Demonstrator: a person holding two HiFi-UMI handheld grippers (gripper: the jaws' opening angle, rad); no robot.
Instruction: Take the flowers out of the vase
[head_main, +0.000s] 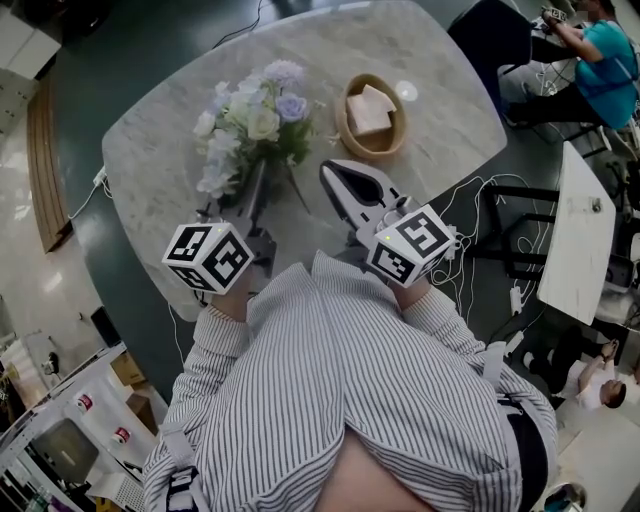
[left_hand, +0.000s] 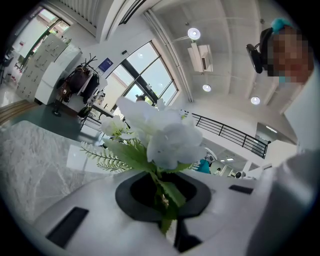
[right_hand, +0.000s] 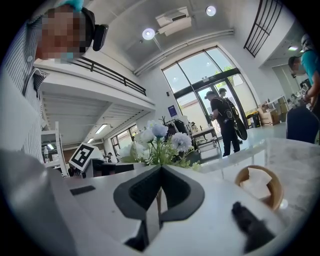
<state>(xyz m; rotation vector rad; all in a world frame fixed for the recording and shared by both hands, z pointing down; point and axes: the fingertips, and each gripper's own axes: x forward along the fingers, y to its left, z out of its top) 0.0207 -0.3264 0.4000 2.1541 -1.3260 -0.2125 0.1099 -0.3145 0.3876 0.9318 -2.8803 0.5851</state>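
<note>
A bouquet of white, cream and lilac flowers with green leaves stands on the round marble table. Leaves and my left gripper hide the vase under it, so I cannot make it out. My left gripper reaches in at the bouquet's near left side. In the left gripper view its jaws are shut on a green stem that carries a white flower just beyond the tips. My right gripper sits to the right of the bouquet, level with it. It is shut with nothing in it, and the flowers show behind its tips.
A wooden bowl holding a folded white napkin sits on the table to the right of the bouquet, close to my right gripper. A white side table and cables lie to the right. A person in teal sits at the far right.
</note>
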